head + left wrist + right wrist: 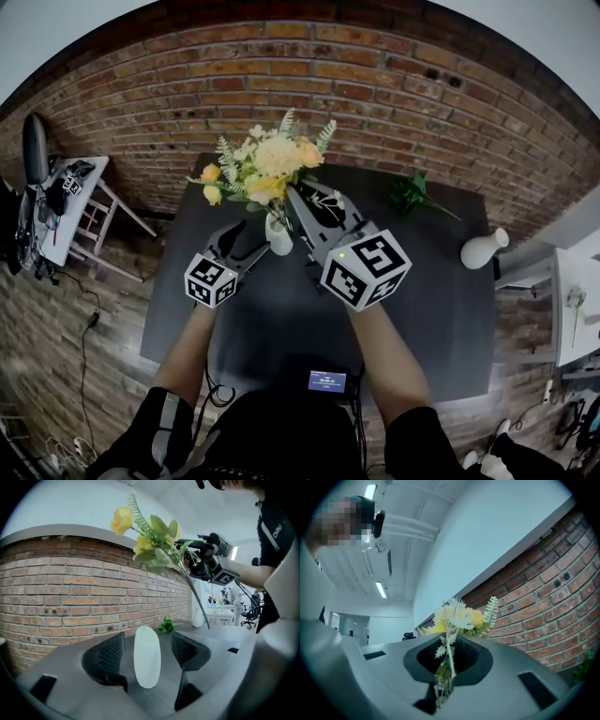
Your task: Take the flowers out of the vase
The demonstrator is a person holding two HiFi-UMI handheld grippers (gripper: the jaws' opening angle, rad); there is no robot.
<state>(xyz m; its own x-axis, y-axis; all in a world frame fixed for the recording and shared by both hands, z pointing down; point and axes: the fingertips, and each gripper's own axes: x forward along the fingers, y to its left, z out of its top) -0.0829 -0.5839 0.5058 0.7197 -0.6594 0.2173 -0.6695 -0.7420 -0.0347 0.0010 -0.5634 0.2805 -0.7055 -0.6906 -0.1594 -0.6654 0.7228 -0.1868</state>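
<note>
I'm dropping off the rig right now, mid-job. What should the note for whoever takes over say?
Left gripper: open, with a jaw on either side of the white vase and a gap showing on both sides.
Right gripper: shut on the stems of the flowers, with the bunch held in the air.
Things: the vase is empty, on the black table. A second vase and a green sprig are further right.
Done: the flowers are out of the vase.
Left: probably set the bunch down and back both grippers off.

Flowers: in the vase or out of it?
Out. The right gripper holds the flowers aloft; in the left gripper view they hang clear of the vase.
</note>
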